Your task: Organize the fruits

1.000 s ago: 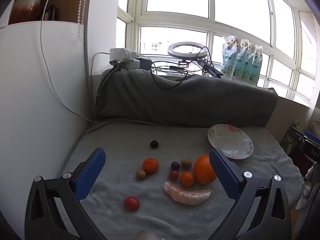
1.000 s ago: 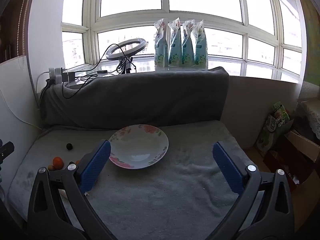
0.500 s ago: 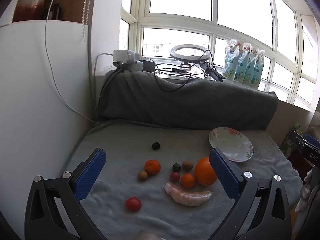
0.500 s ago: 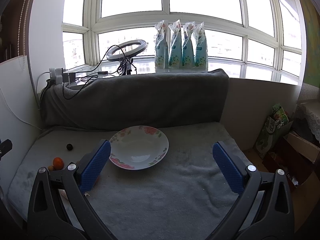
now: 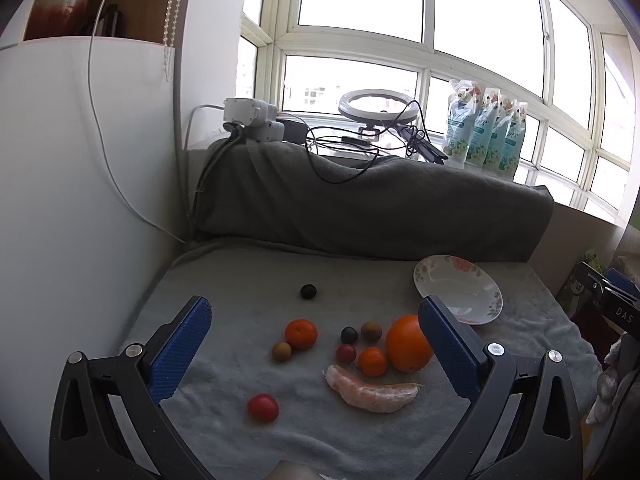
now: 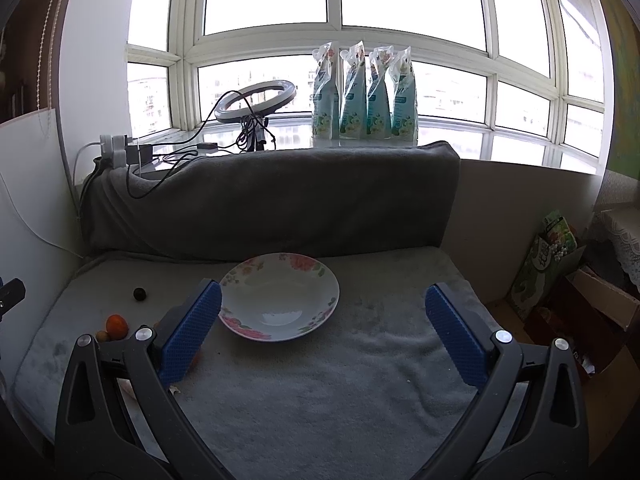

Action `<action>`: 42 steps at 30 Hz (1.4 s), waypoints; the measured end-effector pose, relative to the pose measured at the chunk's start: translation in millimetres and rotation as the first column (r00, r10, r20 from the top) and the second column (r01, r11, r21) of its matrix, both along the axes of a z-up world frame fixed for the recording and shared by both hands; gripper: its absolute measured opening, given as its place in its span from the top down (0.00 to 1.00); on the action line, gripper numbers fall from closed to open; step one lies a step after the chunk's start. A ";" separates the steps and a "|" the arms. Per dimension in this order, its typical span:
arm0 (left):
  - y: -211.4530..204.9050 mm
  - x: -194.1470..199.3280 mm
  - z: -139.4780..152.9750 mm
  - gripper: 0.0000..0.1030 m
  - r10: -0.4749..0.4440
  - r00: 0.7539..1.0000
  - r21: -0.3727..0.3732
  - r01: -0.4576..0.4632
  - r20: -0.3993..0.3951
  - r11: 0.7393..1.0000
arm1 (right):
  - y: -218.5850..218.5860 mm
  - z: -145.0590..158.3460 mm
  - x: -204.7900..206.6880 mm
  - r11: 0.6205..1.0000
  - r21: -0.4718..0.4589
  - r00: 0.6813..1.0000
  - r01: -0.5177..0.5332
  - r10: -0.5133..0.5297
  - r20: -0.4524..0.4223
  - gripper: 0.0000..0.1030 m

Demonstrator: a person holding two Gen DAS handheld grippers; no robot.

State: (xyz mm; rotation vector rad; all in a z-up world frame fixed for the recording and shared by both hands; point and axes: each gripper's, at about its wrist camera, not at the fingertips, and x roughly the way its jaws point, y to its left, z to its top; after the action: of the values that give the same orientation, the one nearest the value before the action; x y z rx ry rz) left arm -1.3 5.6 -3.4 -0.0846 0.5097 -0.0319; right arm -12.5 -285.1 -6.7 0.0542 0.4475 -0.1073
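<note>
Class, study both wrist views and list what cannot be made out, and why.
- Right wrist view: most fruit hidden behind the right gripper's left finger; only a mandarin and a dark fruit show.
- Left wrist view: plate's near rim covered by the left gripper's finger.
- Small round brown fruits: kind too small to tell.

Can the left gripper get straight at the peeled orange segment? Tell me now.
Probably yes. The left gripper is open with jaws wide, and the peeled orange segment lies bare on the grey towel, nothing over it. Only the small orange crowds its far side.
</note>
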 end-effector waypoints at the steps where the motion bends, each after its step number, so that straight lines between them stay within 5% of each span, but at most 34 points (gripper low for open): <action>1: 0.4 0.0 0.2 0.00 0.001 1.000 0.001 -0.001 0.000 1.000 | 0.7 0.1 0.2 1.000 -0.001 1.000 -0.001 0.001 -0.001 0.00; 42: 0.1 3.0 -3.3 0.00 -0.004 1.000 0.002 0.004 -0.011 1.000 | 5.8 -1.7 1.0 1.000 -0.004 1.000 -0.005 0.005 -0.003 0.00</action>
State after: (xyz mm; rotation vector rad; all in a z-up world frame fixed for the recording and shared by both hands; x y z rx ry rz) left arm 1.7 5.7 -6.7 -0.0821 0.5205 -0.0346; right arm -11.5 -279.3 -8.3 0.0489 0.4505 -0.1029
